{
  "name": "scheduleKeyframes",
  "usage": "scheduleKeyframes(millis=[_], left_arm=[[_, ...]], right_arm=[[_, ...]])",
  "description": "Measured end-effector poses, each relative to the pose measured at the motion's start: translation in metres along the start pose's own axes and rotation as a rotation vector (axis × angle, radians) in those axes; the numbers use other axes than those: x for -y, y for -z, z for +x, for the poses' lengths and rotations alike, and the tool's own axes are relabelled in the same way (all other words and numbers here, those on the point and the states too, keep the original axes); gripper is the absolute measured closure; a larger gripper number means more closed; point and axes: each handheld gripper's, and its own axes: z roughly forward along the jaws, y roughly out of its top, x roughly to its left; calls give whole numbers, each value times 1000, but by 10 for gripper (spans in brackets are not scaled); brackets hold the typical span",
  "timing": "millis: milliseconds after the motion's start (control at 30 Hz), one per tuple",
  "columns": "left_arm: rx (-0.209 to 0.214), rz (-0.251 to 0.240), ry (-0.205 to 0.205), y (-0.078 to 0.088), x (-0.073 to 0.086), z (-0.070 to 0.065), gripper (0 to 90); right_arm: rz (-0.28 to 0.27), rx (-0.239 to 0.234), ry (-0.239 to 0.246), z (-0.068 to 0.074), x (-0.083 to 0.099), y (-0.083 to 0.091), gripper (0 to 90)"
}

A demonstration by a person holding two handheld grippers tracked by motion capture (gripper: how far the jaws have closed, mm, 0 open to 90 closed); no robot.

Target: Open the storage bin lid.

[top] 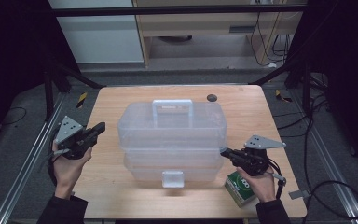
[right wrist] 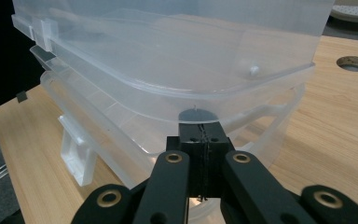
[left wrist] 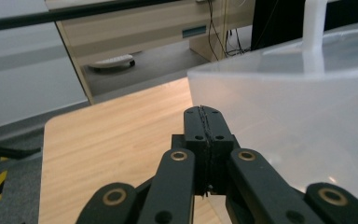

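At the counter's near edge, toward the near right corner, a small green-and-white carton lies just beside your right hand. Your right hand-held gripper is clenched with nothing between its jaws; its tips sit at the right end of the clear plastic storage box with a hinged lid, at the seam under the lid, seemingly touching it. The right gripper view shows those closed jaws up against the box's lower rim. Near the left edge, your left hand-held gripper is also clenched and empty, pointing at the box's left end and just short of it; the left gripper view shows the jaws pressed together beside the box's wall. The box stands in the middle of the counter, its white front latch facing the near edge and its handle on top. Near the far edge lies a round dark hole.
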Motion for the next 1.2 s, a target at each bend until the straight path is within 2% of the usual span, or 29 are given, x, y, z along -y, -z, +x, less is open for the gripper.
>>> scheduleKeyframes(millis=[67, 100, 167, 233, 500, 600, 767, 1033, 1200], left_arm=[[6, 3, 20, -1, 8, 2, 897], [8, 24, 10, -2, 11, 3, 897], [12, 28, 19, -3, 16, 3, 897], [9, 42, 7, -4, 22, 0, 897], [69, 77, 8, -2, 38, -5, 896], [104, 101, -2, -5, 45, -8, 896], [139, 127, -24, -9, 48, -12, 896], [254, 105, -28, -11, 45, -24, 896], [268, 83, -33, -9, 40, -28, 896]], right_arm=[[0, 1, -1, 0, 0, 0, 900], [0, 2, 1, 0, 0, 0, 900], [-3, -1, -2, 0, 0, 0, 900], [-1, 1, 0, 0, 0, 0, 900], [-2, -4, -2, -1, 0, 0, 900], [-3, -4, -2, -1, 0, 0, 900], [-2, -1, -2, -1, 1, 0, 900], [-4, -2, -9, -2, 1, 0, 900], [-8, -4, -9, -2, 0, 0, 900]])
